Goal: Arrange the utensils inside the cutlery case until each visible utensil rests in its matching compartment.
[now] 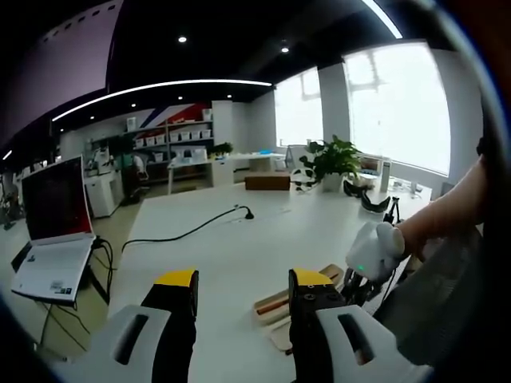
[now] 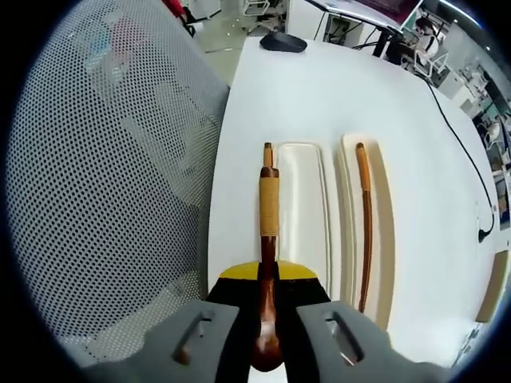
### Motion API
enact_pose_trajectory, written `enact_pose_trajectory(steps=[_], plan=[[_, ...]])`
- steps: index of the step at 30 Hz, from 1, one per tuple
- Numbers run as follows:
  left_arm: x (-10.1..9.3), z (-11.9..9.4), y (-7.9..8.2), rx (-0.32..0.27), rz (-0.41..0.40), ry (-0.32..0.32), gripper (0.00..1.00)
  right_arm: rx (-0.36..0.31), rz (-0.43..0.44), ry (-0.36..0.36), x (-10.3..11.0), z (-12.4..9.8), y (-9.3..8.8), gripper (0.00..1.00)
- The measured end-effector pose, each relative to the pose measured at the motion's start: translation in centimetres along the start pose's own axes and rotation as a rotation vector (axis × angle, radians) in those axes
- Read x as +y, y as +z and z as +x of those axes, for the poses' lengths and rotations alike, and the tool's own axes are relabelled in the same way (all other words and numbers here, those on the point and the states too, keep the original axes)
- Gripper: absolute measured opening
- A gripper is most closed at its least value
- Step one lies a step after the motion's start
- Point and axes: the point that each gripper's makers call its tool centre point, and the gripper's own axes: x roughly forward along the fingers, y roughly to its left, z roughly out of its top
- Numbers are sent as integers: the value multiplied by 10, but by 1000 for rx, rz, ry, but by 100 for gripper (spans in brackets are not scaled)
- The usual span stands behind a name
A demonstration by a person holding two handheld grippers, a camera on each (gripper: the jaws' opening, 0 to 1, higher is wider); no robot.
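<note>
Cutlery case is lying at centre frame on the white desk; right gripper is clamping a wooden utensil, left gripper jaws apart; no legible writing.

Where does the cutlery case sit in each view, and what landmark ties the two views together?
Left gripper view: cutlery case low, right of centre, beside the right gripper.
Right gripper view: cutlery case at centre, just beyond the fingers holding a wooden-handled utensil.
Shared landmark: the black cable lying on the white table.
</note>
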Motion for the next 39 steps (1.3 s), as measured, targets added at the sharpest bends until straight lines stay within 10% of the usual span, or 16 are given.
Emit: enact_pose_trajectory(steps=[39], plan=[[-1, 1, -2, 7, -1, -6, 46, -15, -22, -132, -29, -11, 3, 1]])
